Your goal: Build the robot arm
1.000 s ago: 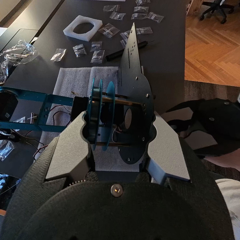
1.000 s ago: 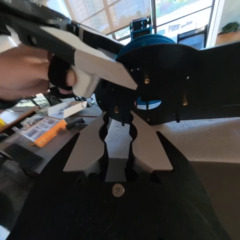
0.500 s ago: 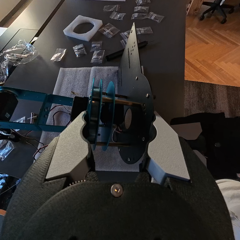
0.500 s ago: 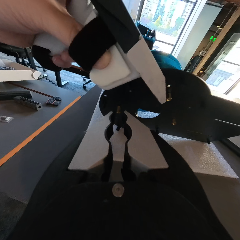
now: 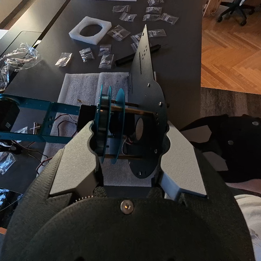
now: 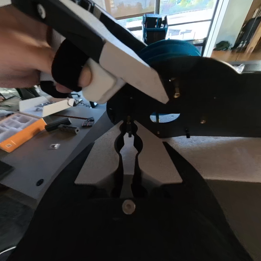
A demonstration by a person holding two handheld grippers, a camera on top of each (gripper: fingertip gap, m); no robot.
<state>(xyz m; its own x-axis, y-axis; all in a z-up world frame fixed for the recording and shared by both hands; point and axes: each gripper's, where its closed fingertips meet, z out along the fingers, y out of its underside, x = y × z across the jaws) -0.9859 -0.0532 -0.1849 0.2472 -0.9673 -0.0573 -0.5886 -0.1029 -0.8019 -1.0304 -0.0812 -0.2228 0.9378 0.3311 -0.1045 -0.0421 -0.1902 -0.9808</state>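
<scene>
A black metal plate [image 5: 146, 98] joined by brass rods to teal discs [image 5: 104, 127] stands on edge on a white foam sheet [image 5: 81, 87]. A teal arm frame [image 5: 35, 104] with wires runs off to the left. My left gripper [image 5: 129, 125] is shut across this assembly, one finger on a teal disc and one on the plate. In the right wrist view my right gripper [image 6: 128, 125] is closed around a small brass standoff [image 6: 128, 121] at the lower edge of the plate [image 6: 211, 91]. The left gripper's finger [image 6: 134, 67] and a hand cross above it.
Several clear bags of small parts [image 5: 120, 32], a white foam ring [image 5: 90, 29], a black tool [image 5: 135, 55] and crumpled plastic [image 5: 18, 56] lie on the dark table. The table edge [image 5: 200, 70] borders wood floor. An orange parts case [image 6: 21, 132] and a white box [image 6: 46, 105] lie left. Spacing between my two grippers at the tips: around 7 cm.
My right gripper swung round at the plate's lower edge and its fingers narrowed around the brass standoff. My left gripper and the assembly stayed put.
</scene>
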